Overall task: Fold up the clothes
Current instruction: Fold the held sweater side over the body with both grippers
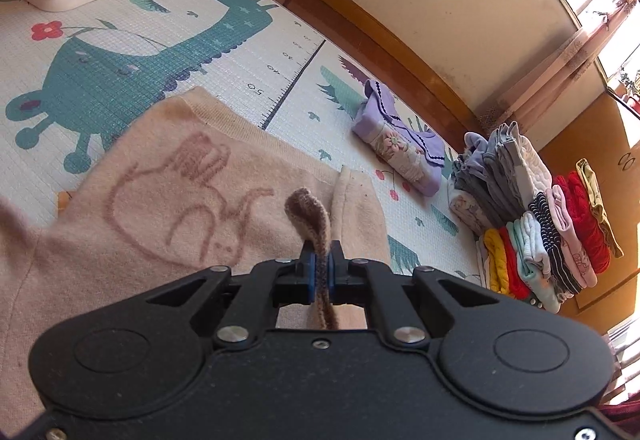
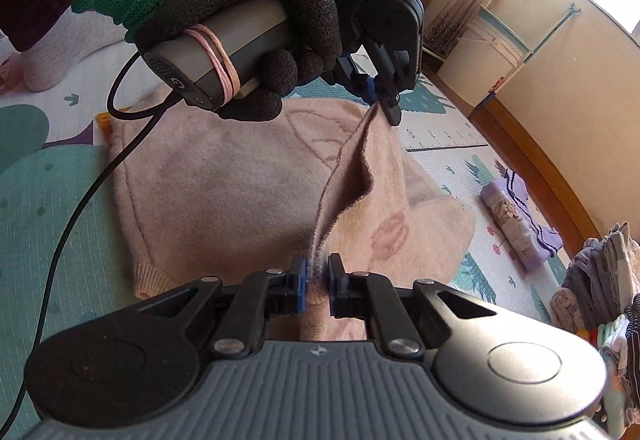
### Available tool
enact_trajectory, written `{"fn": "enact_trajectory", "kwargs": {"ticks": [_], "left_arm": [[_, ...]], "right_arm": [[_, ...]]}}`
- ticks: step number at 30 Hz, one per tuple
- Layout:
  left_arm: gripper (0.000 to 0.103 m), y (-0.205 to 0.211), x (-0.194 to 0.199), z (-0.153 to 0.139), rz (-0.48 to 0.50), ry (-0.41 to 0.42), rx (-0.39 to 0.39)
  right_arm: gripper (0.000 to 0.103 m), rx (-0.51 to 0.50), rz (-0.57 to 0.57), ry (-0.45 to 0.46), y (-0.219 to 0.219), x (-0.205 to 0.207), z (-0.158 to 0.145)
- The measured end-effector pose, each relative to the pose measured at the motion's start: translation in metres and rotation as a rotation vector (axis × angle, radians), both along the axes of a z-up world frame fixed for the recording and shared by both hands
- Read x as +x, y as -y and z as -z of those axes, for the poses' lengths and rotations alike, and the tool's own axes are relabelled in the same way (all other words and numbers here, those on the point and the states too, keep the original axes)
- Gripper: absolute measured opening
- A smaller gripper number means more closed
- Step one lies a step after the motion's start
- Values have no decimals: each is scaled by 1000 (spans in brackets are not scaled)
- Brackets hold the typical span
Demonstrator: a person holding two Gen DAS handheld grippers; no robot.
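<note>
Both the left gripper (image 1: 320, 272) and right gripper (image 2: 317, 280) pinch the pink sweater (image 2: 224, 179) edge in their jaws; uneven lifting may let the thin hem slip and crease the fold.

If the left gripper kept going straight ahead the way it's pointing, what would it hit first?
Most likely the pink sweater itself: the left gripper is shut on its edge, and more of the fabric lies just ahead on the play mat. Depth is hard to judge.

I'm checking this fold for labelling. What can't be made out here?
- Right gripper grip on the pink sweater: right wrist view, fuzzy fabric hides the pad contact.
- Sweater's near part: both views, gripper bodies cover it.
- Folded stack: left wrist view, garments too small to identify.
</note>
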State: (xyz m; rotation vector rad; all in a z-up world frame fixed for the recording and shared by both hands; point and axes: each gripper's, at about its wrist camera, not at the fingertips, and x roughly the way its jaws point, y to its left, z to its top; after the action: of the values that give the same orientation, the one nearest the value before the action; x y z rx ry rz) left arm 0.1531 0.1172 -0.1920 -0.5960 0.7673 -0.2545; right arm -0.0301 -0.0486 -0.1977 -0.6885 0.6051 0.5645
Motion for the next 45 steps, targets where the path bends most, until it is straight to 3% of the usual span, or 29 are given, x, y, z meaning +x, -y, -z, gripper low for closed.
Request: {"fn": "enact_trajectory", "kwargs": {"ticks": [7,10,15,19,23,30,33,36,40,45], "left_arm": [[3,-13,-11,-14,35,81,-38],[3,-17,-11,-5,25,49,11],[3,-27,-15,44,-49,-96,40],[3,-27,-10,48,-52,-101,43],[3,-23,-6,45,-57,-95,37],[3,-19,-10,47,-69,-112,37],[3,-21,-16,42,-49,-109,26],[3,-24,-25,28,-52,-88,27],[3,-30,-31,19,-75,-81,45],[2,-27,-29,36,-80,-126,71]], "right_arm": [[12,-25,-38,-13,-16,-9,-2],[13,-25,-36,-47,-17,-8,7],[16,-45,-86,-149,-16,-22,23],[39,-73,-180,-159,-8,-52,20],[40,-155,-250,-202,14,-71,22],[41,-142,-53,-171,40,-43,23],[41,-129,-35,-139,40,-31,24],[40,-136,-12,-180,40,-21,34],[35,-254,-67,-254,44,-27,59],[35,-288,-61,-299,48,-29,64]]}}
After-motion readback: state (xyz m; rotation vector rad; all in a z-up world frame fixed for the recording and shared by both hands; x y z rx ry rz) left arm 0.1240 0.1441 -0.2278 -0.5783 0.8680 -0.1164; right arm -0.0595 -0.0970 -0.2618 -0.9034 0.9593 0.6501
